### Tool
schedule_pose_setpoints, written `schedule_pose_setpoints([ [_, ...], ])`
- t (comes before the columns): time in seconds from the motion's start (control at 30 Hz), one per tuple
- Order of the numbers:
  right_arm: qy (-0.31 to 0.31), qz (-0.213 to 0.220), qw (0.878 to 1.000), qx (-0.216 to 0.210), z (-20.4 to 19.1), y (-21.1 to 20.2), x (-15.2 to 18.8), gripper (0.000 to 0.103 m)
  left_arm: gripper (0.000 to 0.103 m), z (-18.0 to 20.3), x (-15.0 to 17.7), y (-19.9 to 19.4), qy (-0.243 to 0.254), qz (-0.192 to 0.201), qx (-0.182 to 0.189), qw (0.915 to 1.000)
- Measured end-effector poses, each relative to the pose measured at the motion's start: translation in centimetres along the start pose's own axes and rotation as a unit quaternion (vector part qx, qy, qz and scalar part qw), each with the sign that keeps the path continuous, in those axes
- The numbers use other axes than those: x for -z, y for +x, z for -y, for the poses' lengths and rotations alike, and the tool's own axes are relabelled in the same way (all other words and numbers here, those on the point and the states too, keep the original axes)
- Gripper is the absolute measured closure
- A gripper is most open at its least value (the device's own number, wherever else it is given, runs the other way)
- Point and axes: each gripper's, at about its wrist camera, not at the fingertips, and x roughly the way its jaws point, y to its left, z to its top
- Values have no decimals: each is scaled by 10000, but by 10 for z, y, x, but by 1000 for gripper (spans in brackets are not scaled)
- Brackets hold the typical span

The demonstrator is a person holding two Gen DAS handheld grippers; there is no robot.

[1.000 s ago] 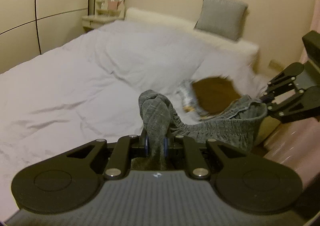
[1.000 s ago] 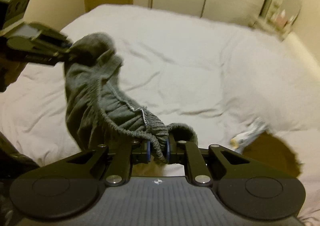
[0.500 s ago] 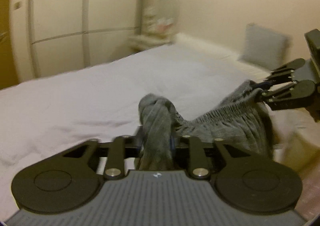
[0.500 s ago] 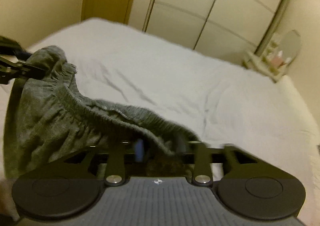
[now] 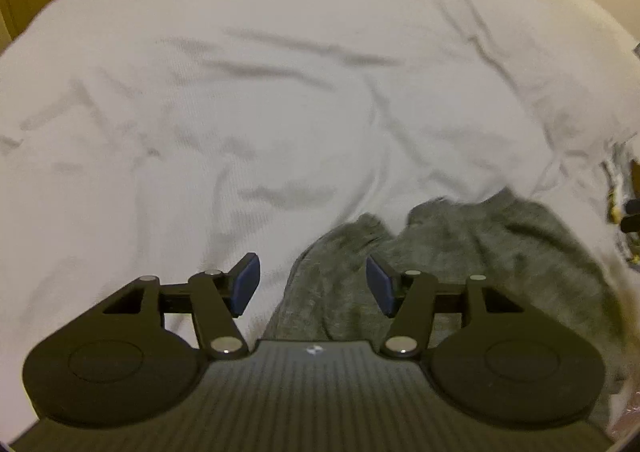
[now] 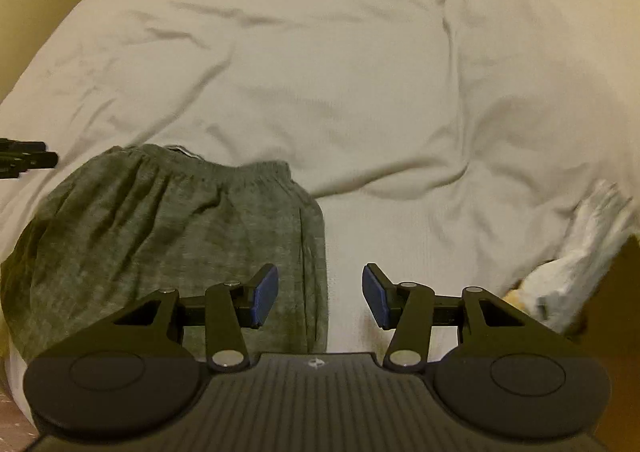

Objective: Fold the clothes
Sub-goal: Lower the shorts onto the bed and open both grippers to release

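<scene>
grey knit shorts [image 6: 168, 228]: flat on white-sheeted bed [image 6: 360, 72], near edge. left tongs [image 5: 312, 284], right tongs [image 6: 320, 294]: spread, empty.

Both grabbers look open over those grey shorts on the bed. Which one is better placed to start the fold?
Probably the left gripper: the grey shorts lie partly between its open fingers. The right gripper hangs over the shorts' edge, mostly above the white sheet.

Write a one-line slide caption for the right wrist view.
Right tool open above the grey shorts laid flat on the white bedsheet, waistband away from the camera.
</scene>
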Motion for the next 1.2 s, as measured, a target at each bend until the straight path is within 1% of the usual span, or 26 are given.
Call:
schedule_pose_setpoints([
  [0.07, -8, -37, 9998, -185, 1, 15, 6, 53, 49, -11, -5, 18, -3, -131, 122, 9998],
  [0.17, 6, -11, 9991, -417, 1, 49, -3, 53, 50, -15, -15, 59, 89, -425, 238, 9988],
  [0.27, 166, -17, 9981, -601, 6, 78, -17, 53, 62, -12, -22, 93, 383, -849, 557, 9941],
  [0.33, 470, -104, 9959, -764, 10, 102, -22, 53, 69, -7, -23, 104, 695, -1012, 690, 9900],
  [0.4, 815, -219, 9920, -938, 14, 126, -26, 53, 86, -3, -22, 104, 897, -1027, 870, 9868],
  [0.43, 1009, -297, 9893, -1016, 17, 135, -27, 56, 90, -3, -20, 102, 943, -1015, 948, 9858],
  [0.47, 1231, -401, 9857, -1082, 20, 140, -28, 73, 97, -3, -20, 98, 970, -994, 998, 9853],
  [0.5, 1361, -467, 9829, -1148, 22, 142, -29, 82, 98, -5, -20, 91, 990, -882, 964, 9865],
  [0.53, 1289, -446, 9838, -1166, 20, 137, -31, 92, 98, -6, -21, 82, 1009, -741, 905, 9880],
  [0.57, 1056, -321, 9880, -1085, 15, 127, -34, 93, 98, -8, -22, 73, 1027, -600, 845, 9893],
  [0.6, 752, -129, 9925, -953, 9, 112, -38, 94, 99, -11, -25, 60, 985, -378, 733, 9917],
  [0.67, 378, 302, 9956, -806, 3, 84, -45, 94, 99, -20, -34, 37, 785, 94, 533, 9954],
  [0.73, 364, 722, 9934, -818, 3, 64, -53, 94, 98, -27, -39, 23, 658, 436, 338, 9963],
  [0.77, 420, 852, 9919, -849, 4, 61, -57, 94, 98, -28, -39, 23, 647, 530, 252, 9962],
  [0.8, 468, 882, 9912, -865, 4, 65, -62, 94, 98, -28, -40, 27, 618, 532, 187, 9965],
  [0.83, 495, 831, 9916, -862, 3, 72, -66, 90, 97, -28, -39, 37, 535, 445, 108, 9975],
  [0.87, 510, 760, 9924, -823, 3, 81, -69, 80, 94, -29, -37, 48, 437, 336, 24, 9985],
  [0.9, 511, 665, 9938, -737, 2, 90, -70, 74, 89, -30, -35, 59, 339, 228, -61, 9991],
  [0.93, 528, 601, 9946, -657, 1, 96, -71, 70, 86, -33, -33, 66, 169, 91, -134, 9997],
  [1.0, 607, 603, 9947, -561, 1, 95, -66, 71, 84, -40, -28, 77, -219, -200, -271, 9992],
  [1.03, 632, 672, 9941, -574, 1, 89, -62, 71, 83, -41, -25, 76, -329, -207, -308, 9988],
  [1.1, 614, 698, 9942, -538, 0, 77, -49, 71, 75, -42, -17, 63, -370, -152, -357, 9986],
  [1.13, 617, 663, 9945, -531, 0, 72, -40, 70, 75, -42, -13, 56, -382, -126, -382, 9985],
  [1.2, 663, 541, 9950, -511, 2, 56, -16, 70, 74, -38, -6, 42, -377, -141, -303, 9987],
])
